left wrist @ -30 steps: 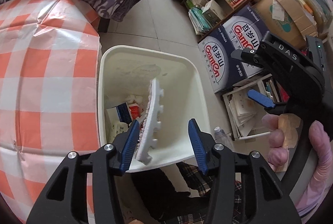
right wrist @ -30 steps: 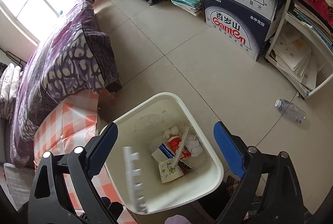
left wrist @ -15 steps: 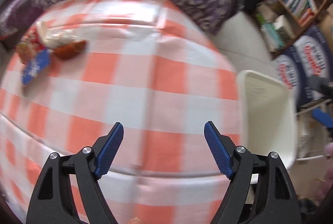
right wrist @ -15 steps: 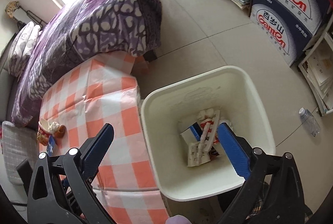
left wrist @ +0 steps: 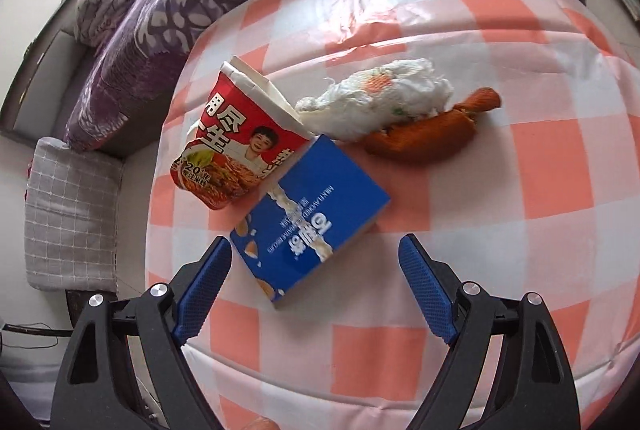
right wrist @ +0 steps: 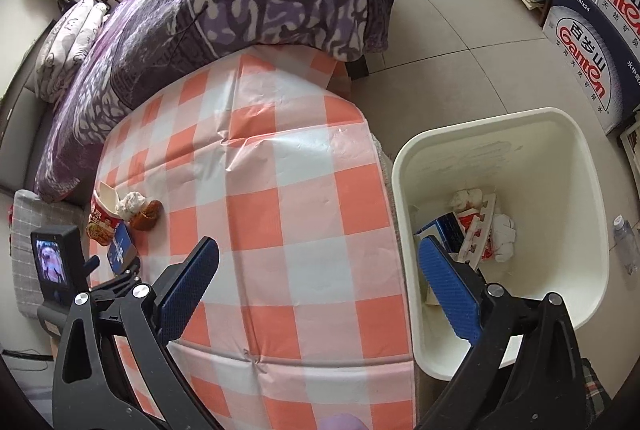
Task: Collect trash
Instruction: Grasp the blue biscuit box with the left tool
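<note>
The left gripper (left wrist: 316, 294) is held over the flat blue cardboard carton (left wrist: 310, 216) near the checked worktop's (left wrist: 500, 230) edge, jaws just opened wide around it, untouched; the right gripper's (right wrist: 316, 284) jaws are spread empty beside the white plastic bin (right wrist: 560, 134).

I read on red noodle cup (left wrist: 236, 146): large Chinese characters, "20" in small print. Blue box (left wrist: 308, 218) shows upside-down "MILK FLAVORED" line, rest too small to read. Stacked cartons (right wrist: 596, 30) by shelf read "Ganten", "570ml×24", plus Chinese brand characters.
</note>
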Demonstrator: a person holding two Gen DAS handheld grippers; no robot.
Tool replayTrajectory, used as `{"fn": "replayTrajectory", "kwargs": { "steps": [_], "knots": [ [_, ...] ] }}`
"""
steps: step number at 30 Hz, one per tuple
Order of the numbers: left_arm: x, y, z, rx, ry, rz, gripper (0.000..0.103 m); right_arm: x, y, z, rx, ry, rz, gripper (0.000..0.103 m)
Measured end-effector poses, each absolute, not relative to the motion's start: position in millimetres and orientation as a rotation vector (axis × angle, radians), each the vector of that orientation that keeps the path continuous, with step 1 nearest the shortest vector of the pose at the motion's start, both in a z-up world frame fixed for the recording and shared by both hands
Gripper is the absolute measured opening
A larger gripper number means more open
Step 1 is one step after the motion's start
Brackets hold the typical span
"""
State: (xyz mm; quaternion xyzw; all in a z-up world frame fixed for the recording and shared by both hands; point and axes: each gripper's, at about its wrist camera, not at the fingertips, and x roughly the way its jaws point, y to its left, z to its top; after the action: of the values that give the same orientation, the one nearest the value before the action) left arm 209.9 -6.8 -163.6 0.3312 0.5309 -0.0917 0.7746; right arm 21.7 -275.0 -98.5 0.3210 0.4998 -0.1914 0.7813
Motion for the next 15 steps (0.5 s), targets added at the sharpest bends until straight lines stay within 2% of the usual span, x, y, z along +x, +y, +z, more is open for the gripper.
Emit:
{"fn": "replayTrajectory", "kwargs": {
  "steps": [10,15],
  "knots": [
    [239.3,8.4,-168.3,0.620,1.227,-0.393,0.082,39.5,-257.4,-111.2,0.644,1.093,-0.405,0.096],
    [227.9,36.5,-165.2,0.418,1.267,-0.371,0.063,43.1,-250.1,-116.4,0.629,1.109,-0.381,0.096]
  ]
}}
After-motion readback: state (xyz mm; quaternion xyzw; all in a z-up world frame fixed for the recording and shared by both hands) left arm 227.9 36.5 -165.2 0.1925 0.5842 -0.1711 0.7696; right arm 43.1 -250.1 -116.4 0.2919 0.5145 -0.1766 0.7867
